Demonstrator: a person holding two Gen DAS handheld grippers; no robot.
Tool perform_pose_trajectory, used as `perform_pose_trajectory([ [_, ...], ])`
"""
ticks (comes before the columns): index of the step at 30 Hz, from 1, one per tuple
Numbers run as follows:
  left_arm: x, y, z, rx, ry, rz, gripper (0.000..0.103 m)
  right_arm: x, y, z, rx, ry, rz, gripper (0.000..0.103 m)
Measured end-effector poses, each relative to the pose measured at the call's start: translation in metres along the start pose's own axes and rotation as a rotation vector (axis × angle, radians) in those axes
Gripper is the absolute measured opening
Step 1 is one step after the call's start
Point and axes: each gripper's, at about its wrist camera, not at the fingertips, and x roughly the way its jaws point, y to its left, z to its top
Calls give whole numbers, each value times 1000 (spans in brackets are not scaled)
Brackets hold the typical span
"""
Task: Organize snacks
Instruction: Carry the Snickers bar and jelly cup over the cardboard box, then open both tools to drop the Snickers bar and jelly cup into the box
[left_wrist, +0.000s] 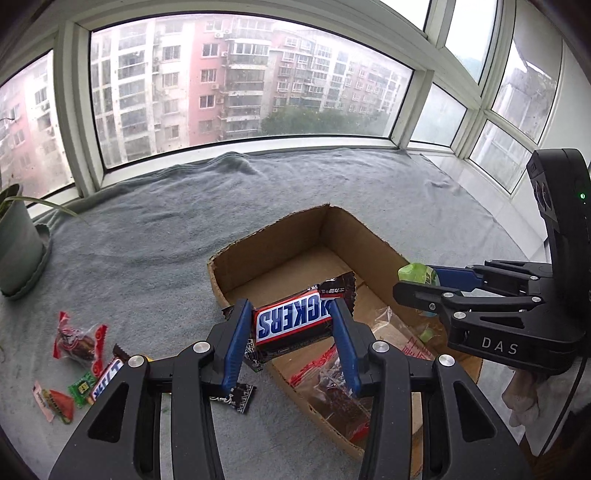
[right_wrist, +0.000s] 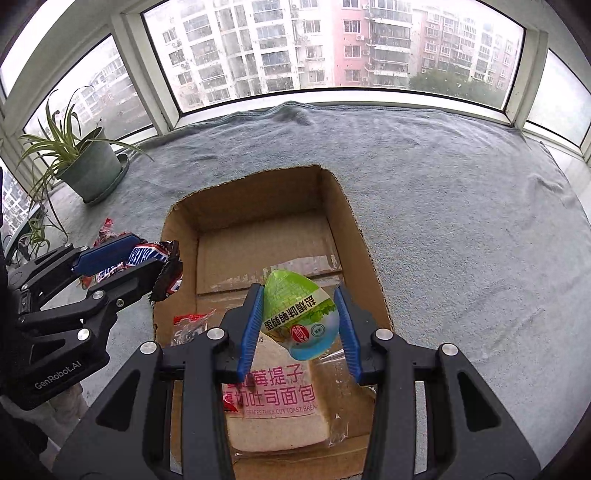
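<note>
Grey towel cloth (right_wrist: 443, 206) covers the tabletop below a bay of windows (left_wrist: 236, 85) that look onto apartment blocks. At the lower centre of the left wrist view, the left gripper (left_wrist: 293, 325) clamps a Snickers bar (left_wrist: 291, 319) crosswise between its blue pads, the bar hanging over the near left wall of a cardboard box (left_wrist: 369, 236). At the lower centre of the right wrist view, the right gripper (right_wrist: 301, 325) holds a green egg-shaped snack (right_wrist: 299, 314) by its sides, above the open box (right_wrist: 354, 221). Inside the box, under that gripper, lies a bagged toast bread (right_wrist: 277, 398) with pink lettering, and a clear packet with red print (right_wrist: 192, 321) lies at its left. In the left wrist view the right gripper (left_wrist: 413, 284) reaches in from the right edge with the green snack (left_wrist: 415, 273) at its tip over the box's right wall. On the cloth at the lower left of that view lie loose snacks: a red-wrapped one (left_wrist: 77, 339), a second Snickers (left_wrist: 107, 380), a small green packet (left_wrist: 83, 384) and an orange one (left_wrist: 59, 404). A potted plant (right_wrist: 88, 162) stands at the left by the window.
</note>
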Motion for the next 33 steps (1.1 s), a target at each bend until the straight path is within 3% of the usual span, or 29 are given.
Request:
perform_pose_trajectory([
  [9,11,-15,6,32,30,-9,43,0,-6,-1,0,-3,-7,44],
  [13,10,-17,7,37,30,-6,49,-2,-7,-2,3,-4,-24,44],
  [17,8,-17,8,31,26,-7,53,-6,-6,-3,9,-15,-37,58],
  [22,4,-14,7,31,21,-7,53,-10,-1,-3,3,-20,-49,59],
  [26,0,-10,7,29,14,-9,53,-15,5,-4,4,-32,-61,69],
  [33,-17,1,0,23,-8,-10,53,-24,23,-7,9,-46,-65,69],
])
